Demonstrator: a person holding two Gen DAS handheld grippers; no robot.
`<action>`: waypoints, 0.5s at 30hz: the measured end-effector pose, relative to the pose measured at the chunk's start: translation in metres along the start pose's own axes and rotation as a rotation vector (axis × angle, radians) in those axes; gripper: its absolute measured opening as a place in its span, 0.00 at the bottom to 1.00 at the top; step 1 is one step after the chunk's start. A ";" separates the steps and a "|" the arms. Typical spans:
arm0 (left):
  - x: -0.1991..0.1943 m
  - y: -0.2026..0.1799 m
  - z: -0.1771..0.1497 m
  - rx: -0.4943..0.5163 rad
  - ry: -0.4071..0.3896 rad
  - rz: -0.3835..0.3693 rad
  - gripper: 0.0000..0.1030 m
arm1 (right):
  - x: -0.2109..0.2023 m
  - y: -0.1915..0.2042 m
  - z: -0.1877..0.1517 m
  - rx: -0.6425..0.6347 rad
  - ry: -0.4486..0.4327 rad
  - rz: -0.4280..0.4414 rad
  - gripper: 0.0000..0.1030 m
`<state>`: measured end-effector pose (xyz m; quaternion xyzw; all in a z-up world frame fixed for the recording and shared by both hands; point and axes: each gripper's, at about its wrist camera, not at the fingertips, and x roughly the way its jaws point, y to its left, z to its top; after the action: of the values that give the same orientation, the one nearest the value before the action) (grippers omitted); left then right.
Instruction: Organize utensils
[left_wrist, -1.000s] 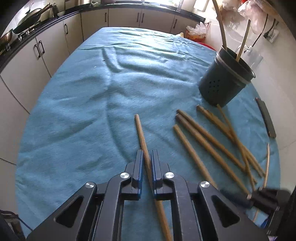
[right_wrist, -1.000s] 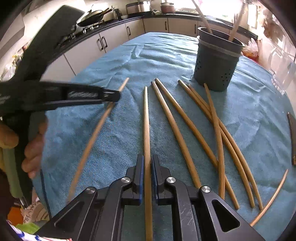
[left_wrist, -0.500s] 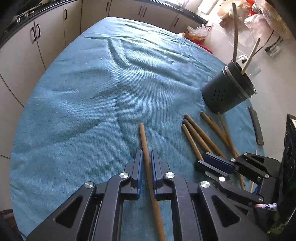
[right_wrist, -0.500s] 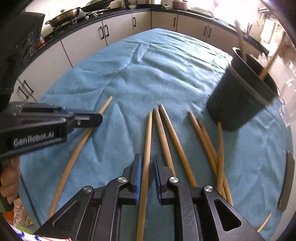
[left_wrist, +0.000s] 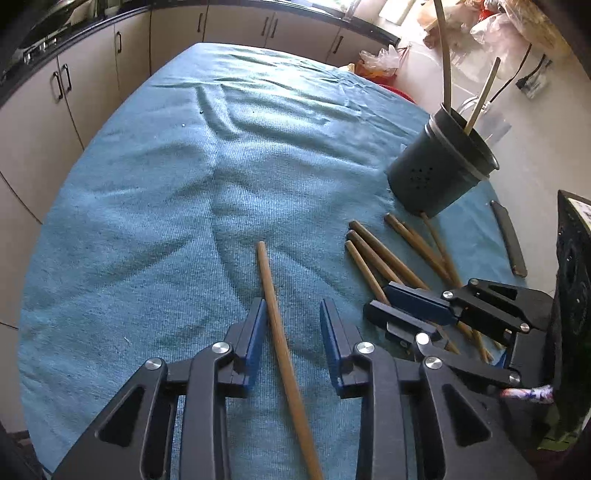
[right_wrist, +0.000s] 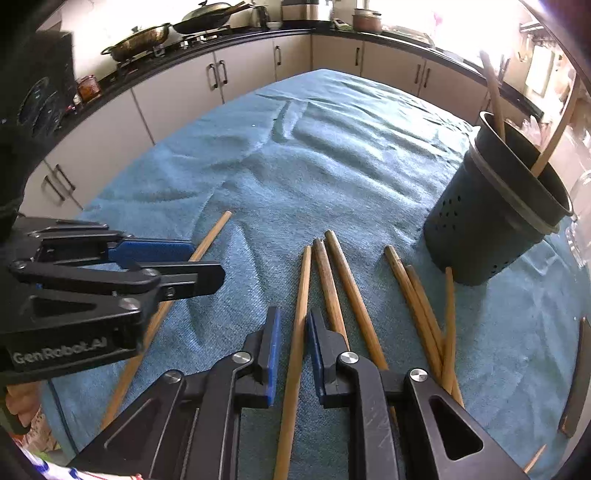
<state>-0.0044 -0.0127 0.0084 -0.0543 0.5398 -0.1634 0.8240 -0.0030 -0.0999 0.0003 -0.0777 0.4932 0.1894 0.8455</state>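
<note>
Both grippers pointed steeply down at the blue cloth. The left gripper was opening, pads apart; the right gripper, just beside it, was opening more narrowly.

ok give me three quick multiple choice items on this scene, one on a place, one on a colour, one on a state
1. Where is the dark holder on the cloth, seen from the right wrist?
A far right
B near left
C centre

2. What colour is the cloth?
A red
B blue
C white

3. How is the chopstick between the left gripper's jaws?
A lying on the cloth, unclamped
B lifted upright
C inside the holder

Key: 1 A, it stands by the right edge; 2 B, blue fabric throughout; 3 A, the jaws are opening, with a clear gap at the right pad.
</note>
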 end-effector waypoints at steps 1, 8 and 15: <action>0.000 0.001 0.000 -0.009 -0.006 0.006 0.13 | 0.000 -0.001 -0.001 0.002 -0.004 0.006 0.17; -0.016 0.010 -0.006 -0.072 -0.071 0.019 0.05 | -0.014 -0.015 -0.006 0.115 -0.048 0.046 0.07; -0.084 -0.013 -0.018 -0.010 -0.252 0.031 0.05 | -0.079 -0.011 -0.018 0.139 -0.216 0.043 0.07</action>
<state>-0.0544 0.0042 0.0779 -0.0703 0.4337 -0.1400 0.8873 -0.0479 -0.1345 0.0589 0.0125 0.4127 0.1803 0.8928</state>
